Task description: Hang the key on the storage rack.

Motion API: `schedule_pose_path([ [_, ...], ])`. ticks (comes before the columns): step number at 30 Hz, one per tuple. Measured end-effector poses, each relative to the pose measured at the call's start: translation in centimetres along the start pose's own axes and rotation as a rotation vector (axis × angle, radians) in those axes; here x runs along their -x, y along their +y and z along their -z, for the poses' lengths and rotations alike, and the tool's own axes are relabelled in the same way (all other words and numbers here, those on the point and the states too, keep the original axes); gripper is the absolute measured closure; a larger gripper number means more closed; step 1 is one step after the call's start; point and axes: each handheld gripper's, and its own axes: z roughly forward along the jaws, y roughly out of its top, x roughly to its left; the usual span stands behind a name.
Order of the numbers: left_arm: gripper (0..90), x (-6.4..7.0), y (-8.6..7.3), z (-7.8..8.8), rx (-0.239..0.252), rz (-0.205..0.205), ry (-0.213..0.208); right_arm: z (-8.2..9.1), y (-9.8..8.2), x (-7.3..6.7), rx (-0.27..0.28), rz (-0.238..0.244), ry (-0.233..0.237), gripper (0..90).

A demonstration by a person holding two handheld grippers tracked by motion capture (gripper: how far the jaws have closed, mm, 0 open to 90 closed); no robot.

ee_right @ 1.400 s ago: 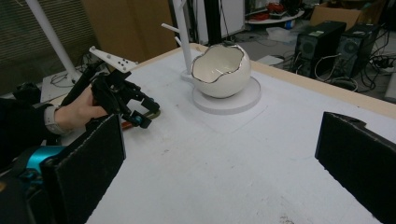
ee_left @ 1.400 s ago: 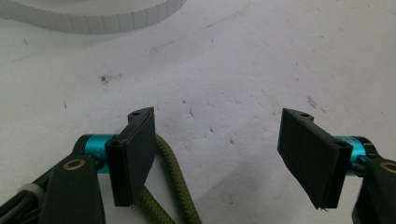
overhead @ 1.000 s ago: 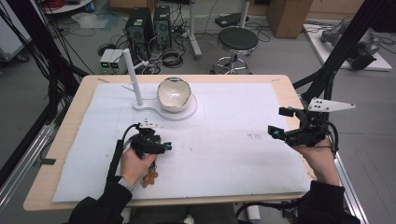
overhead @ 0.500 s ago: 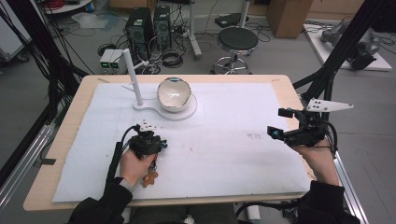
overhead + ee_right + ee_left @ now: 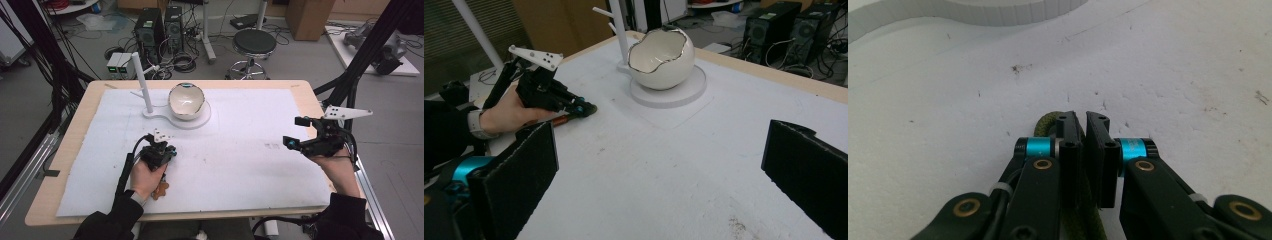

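I note my left gripper (image 5: 1079,120) low on the white mat (image 5: 250,165), jaws clamped on an olive-green cord (image 5: 1045,124) that runs between them. My right gripper (image 5: 297,132) hovers at the mat's right edge, jaws spread wide, holding nothing. A white egg-shaped bowl (image 5: 186,101) sits on its round stand (image 5: 202,120) beyond the left gripper.

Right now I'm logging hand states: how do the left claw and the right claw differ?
The left claw is shut on an olive cord; the right claw is wide open and holds nothing. The left is down at the white mat; the right is at the mat's right edge. Both are black and hand-held.
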Motion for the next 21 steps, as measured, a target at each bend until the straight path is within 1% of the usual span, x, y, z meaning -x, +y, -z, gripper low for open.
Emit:
schedule_pose_path([
  [1, 84.4, -0.1, 0.0, 0.0, -0.002, -0.001, -0.005, 0.0, 0.0, 0.0, -0.005, -0.002, -0.001, 1.1],
  [4, 84.4, -0.1, 0.5, 0.5, 0.025, 0.007, -0.029, -0.3, 0.0, 0.1, -0.007, 0.003, 0.004, 1.1],
  [6, 84.4, -0.1, 1.1, 1.2, 0.069, 0.008, -0.051, -0.3, 0.0, 0.2, -0.01, 0.0, 0.006, 1.1],
  [8, 84.4, -0.1, 1.7, 2.0, 0.1, 0.013, -0.068, -0.3, 0.0, 0.3, -0.012, -0.003, 0.002, 1.0],
  [10, 84.4, -0.1, 2.3, 3.0, 0.141, 0.008, -0.079, -0.3, 0.0, 0.4, -0.009, 0.001, -0.001, 1.1],
  [12, 84.4, -0.2, 2.9, 4.2, 0.19, 0.019, -0.085, -0.3, 0.0, 0.4, -0.011, -0.004, -0.002, 1.1],
  [13, 84.4, -0.3, 3.2, 4.8, 0.219, 0.028, -0.08, -0.1, -0.1, 0.3, -0.009, -0.005, -0.001, 1.1],
  [14, 84.4, -0.5, 3.6, 5.5, 0.235, 0.028, -0.082, 0.0, -0.1, 0.3, -0.006, -0.001, 0.0, 1.1],
  [15, 84.4, -0.7, 4.0, 6.2, 0.259, 0.026, -0.08, 0.1, -0.1, 0.3, -0.002, -0.001, -0.001, 1.1],
  [16, 84.4, -0.9, 4.3, 6.8, 0.273, 0.019, -0.074, 0.1, -0.1, 0.3, 0.0, -0.004, -0.002, 1.1],
  [18, 84.5, -1.5, 5.1, 8.3, 0.318, 0.029, -0.066, 0.2, -0.1, 0.3, 0.003, -0.004, -0.004, 1.0],
  [20, 84.5, -1.9, 5.7, 9.5, 0.36, 0.032, -0.05, 0.3, -0.1, 0.3, 0.0, -0.01, -0.005, 1.0],
  [21, 84.5, -2.1, 5.9, 9.9, 0.37, 0.034, -0.05, 0.3, -0.1, 0.4, 0.002, -0.006, -0.008, 1.0],
])
